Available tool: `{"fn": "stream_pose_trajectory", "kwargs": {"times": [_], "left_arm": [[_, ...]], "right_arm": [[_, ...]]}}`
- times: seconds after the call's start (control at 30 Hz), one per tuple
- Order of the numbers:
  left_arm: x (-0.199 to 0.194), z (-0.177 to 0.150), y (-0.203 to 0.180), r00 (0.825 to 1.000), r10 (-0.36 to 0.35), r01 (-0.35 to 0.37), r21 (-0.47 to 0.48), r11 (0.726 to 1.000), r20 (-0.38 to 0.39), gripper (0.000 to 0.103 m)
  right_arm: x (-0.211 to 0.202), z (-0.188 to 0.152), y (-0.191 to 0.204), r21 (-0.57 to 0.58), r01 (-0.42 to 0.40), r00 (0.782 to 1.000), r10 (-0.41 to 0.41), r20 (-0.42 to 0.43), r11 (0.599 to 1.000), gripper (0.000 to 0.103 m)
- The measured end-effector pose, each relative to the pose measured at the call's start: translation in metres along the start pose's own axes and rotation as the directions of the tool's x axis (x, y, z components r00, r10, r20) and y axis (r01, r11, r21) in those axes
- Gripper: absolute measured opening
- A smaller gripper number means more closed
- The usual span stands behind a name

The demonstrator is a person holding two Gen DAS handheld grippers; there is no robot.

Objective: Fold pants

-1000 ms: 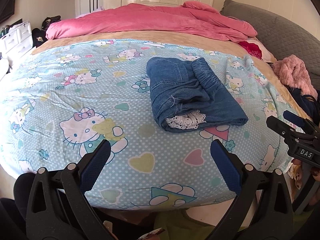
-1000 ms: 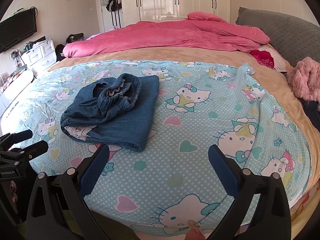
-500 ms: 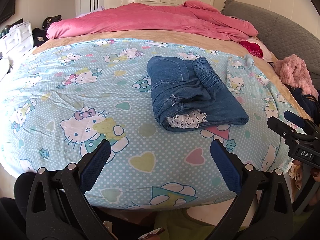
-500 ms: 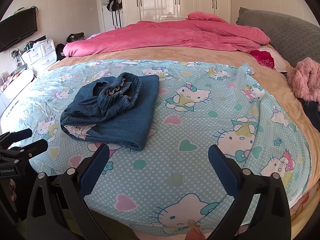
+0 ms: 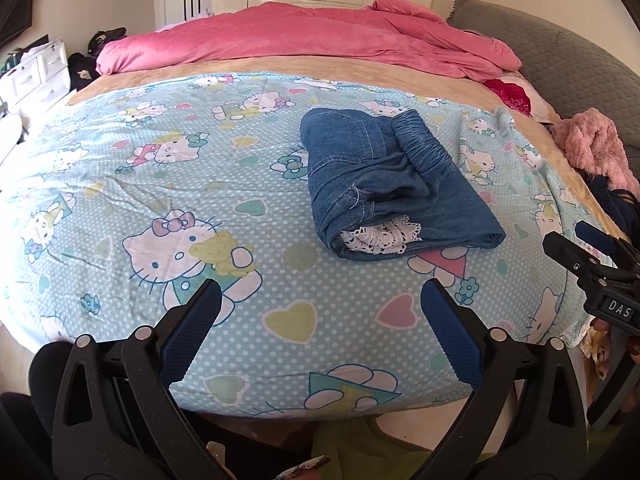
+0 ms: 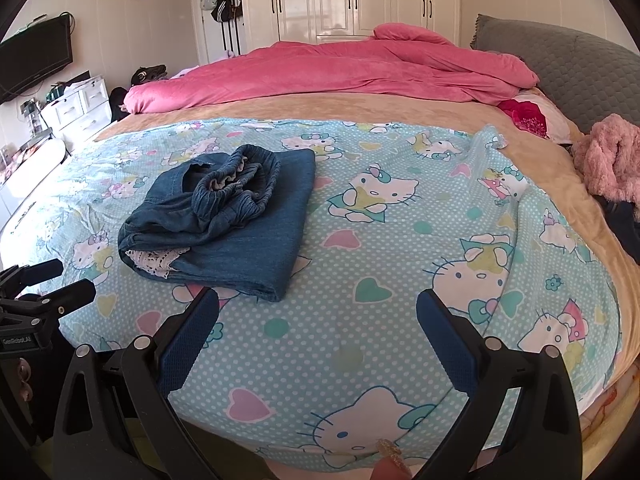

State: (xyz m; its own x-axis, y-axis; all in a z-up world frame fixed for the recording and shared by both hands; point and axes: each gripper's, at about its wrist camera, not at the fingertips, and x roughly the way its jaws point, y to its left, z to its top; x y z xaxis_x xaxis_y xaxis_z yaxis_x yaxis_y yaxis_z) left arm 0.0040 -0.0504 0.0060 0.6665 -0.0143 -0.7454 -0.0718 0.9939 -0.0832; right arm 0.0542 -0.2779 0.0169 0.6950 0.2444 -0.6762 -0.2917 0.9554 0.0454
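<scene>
pants (image 5: 394, 188) folded on bed (image 5: 120, 184) | ahead of both grippers, apparently untouched | left gripper (image 5: 322, 308) jaws apart, empty | right gripper (image 6: 318, 316) jaws apart, empty

- The right hand-held gripper (image 6: 318, 316) hangs over the near edge of the bed, its two blue-padded fingers (image 6: 188, 338) spread wide with nothing between them.
- The denim pants (image 6: 224, 216) lie folded into a thick bundle on the blue cartoon-cat sheet (image 6: 400, 240), left of the middle, with the elastic waistband bunched on top and a bit of white lace showing at the near left end.
- The left finger's tip sits just in front of the bundle's near edge, not touching it.
- The left hand-held gripper (image 6: 40, 280) pokes in at the left edge, clear of the pants.
- A pink duvet (image 6: 340, 72) is heaped across the far side of the bed, and a fuzzy pink garment (image 6: 612, 156) lies at the right.
</scene>
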Motion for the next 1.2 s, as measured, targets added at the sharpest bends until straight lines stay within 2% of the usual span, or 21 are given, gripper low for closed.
{"fn": "stream_pose_trajectory", "kwargs": {"times": [0.4,0.63,0.77,0.93,1.03,1.1,1.2], "left_arm": [[0.0,0.0,-0.003,1.0,0.015,-0.015,0.011,1.0,-0.004,0.094],[-0.001,0.002,0.002,0.999,0.053,-0.053,0.011,0.999,0.004,0.094],[0.003,0.006,0.021,0.998,0.061,-0.061,-0.02,0.998,-0.009,0.094],[0.008,0.022,0.072,0.998,0.066,-0.067,-0.098,0.993,-0.008,0.094],[0.024,0.041,0.12,0.984,0.175,-0.179,-0.145,0.973,-0.039,0.094],[0.04,0.056,0.163,0.96,0.27,-0.278,-0.181,0.943,-0.069,0.094],[0.063,0.078,0.225,0.919,0.374,-0.394,-0.235,0.889,-0.124,0.094]], "right_arm": [[0.0,0.001,-0.003,0.003,0.016,1.0,-0.016,0.002,1.0,0.099],[0.003,-0.001,-0.007,0.001,0.039,0.999,-0.039,-0.008,0.999,0.099],[0.007,-0.002,-0.014,0.019,0.058,0.998,-0.058,-0.014,0.998,0.099],[0.02,-0.002,-0.038,0.077,0.102,0.995,-0.1,-0.028,0.992,0.099],[0.034,0.004,-0.07,0.135,0.156,0.987,-0.152,-0.043,0.978,0.099],[0.047,0.013,-0.104,0.175,0.217,0.976,-0.21,-0.061,0.96,0.099],[0.074,0.035,-0.168,0.215,0.347,0.937,-0.329,-0.114,0.913,0.099]]}}
